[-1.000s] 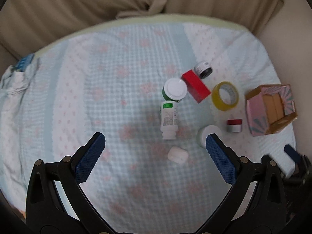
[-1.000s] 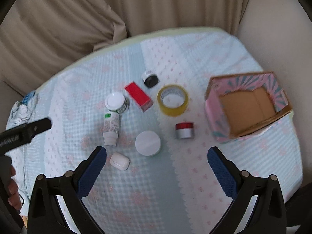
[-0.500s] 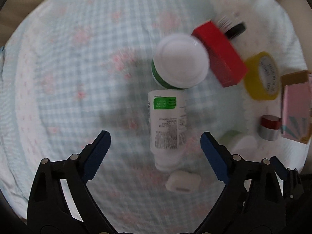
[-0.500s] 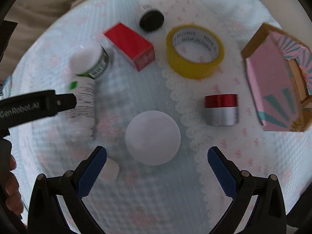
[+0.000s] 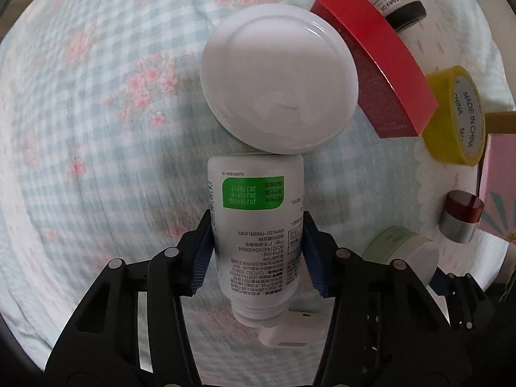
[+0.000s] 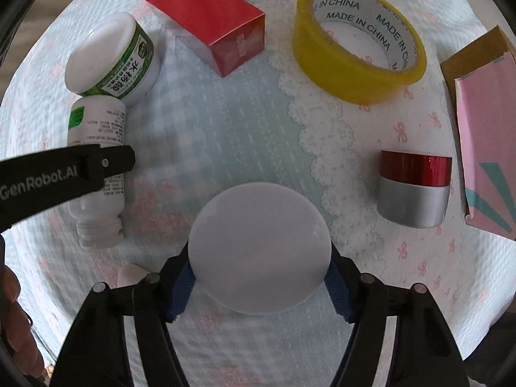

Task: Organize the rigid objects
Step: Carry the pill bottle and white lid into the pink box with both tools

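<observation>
Clamping now: bottle (image 5: 254, 232), white jar (image 6: 259, 254).

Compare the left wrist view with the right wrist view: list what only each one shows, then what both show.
Only the left wrist view: the left gripper from behind, its blue pads against the lying white bottle, and the date print on its green label.

Only the right wrist view: the right gripper closed around the white-lidded jar, and the person's fingers at the left edge.

Both: the red box, yellow tape roll, red-capped silver jar, pink box, green-labelled tub.
</observation>
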A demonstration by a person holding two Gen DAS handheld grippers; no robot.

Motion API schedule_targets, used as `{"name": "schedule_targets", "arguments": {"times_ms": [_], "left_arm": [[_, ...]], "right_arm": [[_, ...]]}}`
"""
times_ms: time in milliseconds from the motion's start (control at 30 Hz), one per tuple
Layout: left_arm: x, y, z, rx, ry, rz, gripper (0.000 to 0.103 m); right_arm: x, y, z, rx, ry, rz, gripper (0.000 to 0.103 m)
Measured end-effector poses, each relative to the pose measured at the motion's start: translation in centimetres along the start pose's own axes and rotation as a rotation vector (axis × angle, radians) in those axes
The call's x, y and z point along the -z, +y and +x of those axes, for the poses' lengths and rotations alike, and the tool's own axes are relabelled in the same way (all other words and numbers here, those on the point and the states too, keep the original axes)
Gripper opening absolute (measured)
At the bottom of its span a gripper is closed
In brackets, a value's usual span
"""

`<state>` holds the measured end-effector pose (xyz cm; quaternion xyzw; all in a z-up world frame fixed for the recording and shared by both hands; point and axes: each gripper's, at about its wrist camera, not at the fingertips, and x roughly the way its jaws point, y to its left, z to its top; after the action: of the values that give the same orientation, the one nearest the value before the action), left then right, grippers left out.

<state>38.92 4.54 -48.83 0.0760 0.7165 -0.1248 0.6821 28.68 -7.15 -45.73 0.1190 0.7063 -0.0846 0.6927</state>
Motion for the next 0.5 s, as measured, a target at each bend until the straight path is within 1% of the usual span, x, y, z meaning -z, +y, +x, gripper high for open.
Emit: {"name": "schedule_targets", "arguments": {"times_ms": [67,167,267,300,400,500], "left_arm": [[0.0,0.0,0.3,0.006,-0.003,-0.01,0.047],[0.4,0.4,-0.7,0.014,-0.019,-0.029,0.047],[1.3,1.2,-2.0,0.01,-0.05,-0.034,0.047],[1.7,1.5,-2.4,0.011,-0.058,-0.035,0.047],[2.8,2.4,-3.9,0.018,-0.085,-0.043,0.047],[4.1,2.8,-6.0,0.023,-0.122,-0.05,0.047]], "right_arm": [[0.1,0.1,-0.2,0.007,0.0,-0.011,0.066],[0.2,0.0,-0.5,0.0,-0.002,-0.012,0.066],[0.4,-0.4,-1.5,-0.007,-0.014,-0.008,0.066],[0.1,0.2,-1.3,-0.009,-0.023,-0.005,0.066],[0.4,-0.5,-2.1,-0.03,-0.045,0.014,0.066],[1.2,-1.1,-4.1,-0.043,-0.074,0.023,0.066]]}}
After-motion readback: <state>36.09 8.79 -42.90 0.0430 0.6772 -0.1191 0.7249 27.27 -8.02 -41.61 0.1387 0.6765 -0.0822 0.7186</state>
